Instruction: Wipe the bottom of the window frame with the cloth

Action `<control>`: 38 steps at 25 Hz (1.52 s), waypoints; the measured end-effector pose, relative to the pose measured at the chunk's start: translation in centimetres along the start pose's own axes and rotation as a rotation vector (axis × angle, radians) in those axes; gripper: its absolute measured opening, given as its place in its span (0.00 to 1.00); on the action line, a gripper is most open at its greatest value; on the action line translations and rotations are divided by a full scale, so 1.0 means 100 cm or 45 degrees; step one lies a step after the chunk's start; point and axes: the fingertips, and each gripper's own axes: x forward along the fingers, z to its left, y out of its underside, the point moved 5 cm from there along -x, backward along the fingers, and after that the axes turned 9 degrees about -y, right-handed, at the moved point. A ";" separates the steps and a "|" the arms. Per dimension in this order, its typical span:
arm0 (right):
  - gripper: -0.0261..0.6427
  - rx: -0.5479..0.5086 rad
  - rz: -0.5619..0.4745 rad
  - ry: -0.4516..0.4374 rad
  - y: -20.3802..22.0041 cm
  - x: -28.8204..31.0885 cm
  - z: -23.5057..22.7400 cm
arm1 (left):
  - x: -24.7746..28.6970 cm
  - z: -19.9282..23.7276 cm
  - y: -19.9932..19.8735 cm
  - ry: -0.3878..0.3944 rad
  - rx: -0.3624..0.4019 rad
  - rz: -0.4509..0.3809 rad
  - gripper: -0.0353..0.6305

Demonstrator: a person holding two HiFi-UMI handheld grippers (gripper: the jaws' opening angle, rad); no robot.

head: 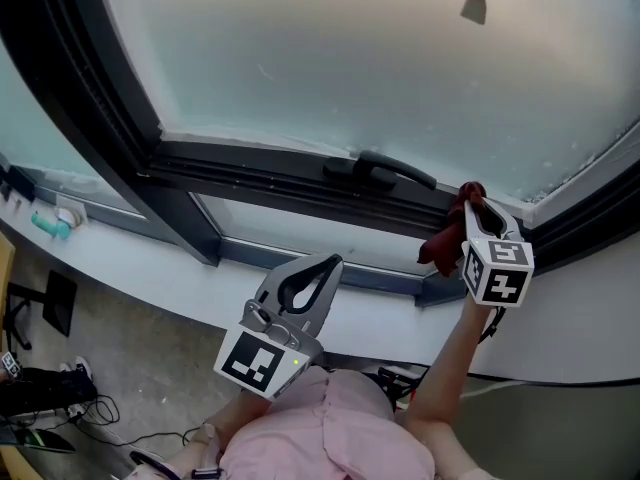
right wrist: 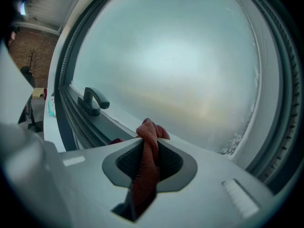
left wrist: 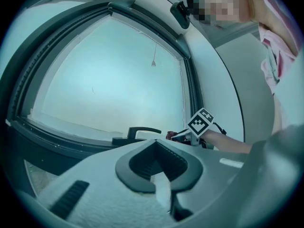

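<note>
A dark red cloth (head: 443,243) hangs from my right gripper (head: 470,200), whose jaws are shut on it. That gripper is raised at the right end of the dark bottom window frame (head: 270,173), with the cloth's top bunched against the frame below the frosted glass. In the right gripper view the cloth (right wrist: 147,170) runs down between the jaws of the right gripper (right wrist: 151,139). My left gripper (head: 332,261) is lower, over the white sill, shut and holding nothing. The left gripper (left wrist: 154,141) points at the window, with the cloth (left wrist: 172,135) just beyond it.
A black window handle (head: 385,168) lies on the frame just left of the cloth. A white sill (head: 150,278) runs below, with a teal object (head: 50,225) at its far left. A blind-cord pull (head: 475,6) hangs at top right. Cables and devices (head: 40,398) lie on the floor.
</note>
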 end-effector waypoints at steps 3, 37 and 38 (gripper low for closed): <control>0.14 0.004 0.002 0.011 0.003 -0.004 -0.006 | -0.001 -0.003 0.008 0.007 0.019 0.062 0.05; 0.14 0.081 -0.027 0.064 0.027 -0.026 -0.061 | 0.020 -0.034 0.016 0.028 0.055 0.086 0.05; 0.14 0.084 -0.026 0.071 0.028 -0.027 -0.063 | 0.020 -0.035 0.016 0.030 0.054 0.087 0.05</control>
